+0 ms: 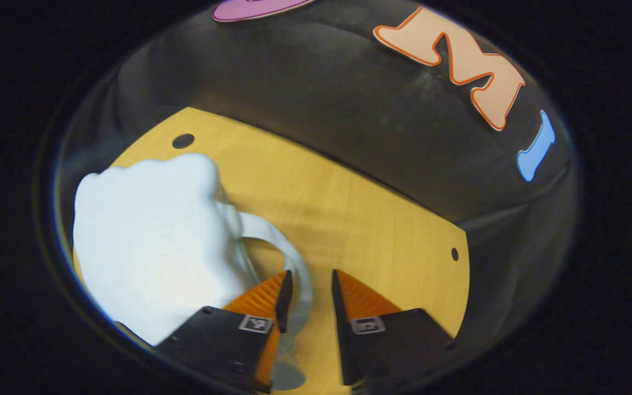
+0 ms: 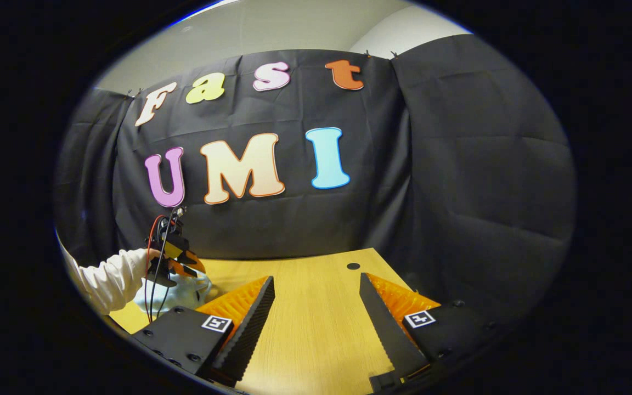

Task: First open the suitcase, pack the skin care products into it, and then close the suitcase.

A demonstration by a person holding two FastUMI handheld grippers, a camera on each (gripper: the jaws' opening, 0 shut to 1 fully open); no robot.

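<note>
A small pale suitcase (image 1: 151,247) lies on the wooden table (image 1: 360,208), washed out by glare. Its curved handle (image 1: 272,230) loops out to the right. My left gripper (image 1: 311,274) is open just above the table, and the handle's loop runs between its fingers, close to the left one. The right gripper view shows the same suitcase (image 2: 184,296) at the far left, with the left gripper (image 2: 176,263) over it, held by a hand in a white sleeve (image 2: 110,280). My right gripper (image 2: 316,282) stands wide open above the bare table (image 2: 316,340), holding nothing.
The table has small round holes near its corners (image 1: 183,141) (image 1: 455,254) (image 2: 353,266). Black cloth walls stand close behind the table's far edge and right side. Red and black cables (image 2: 157,247) hang from the left gripper.
</note>
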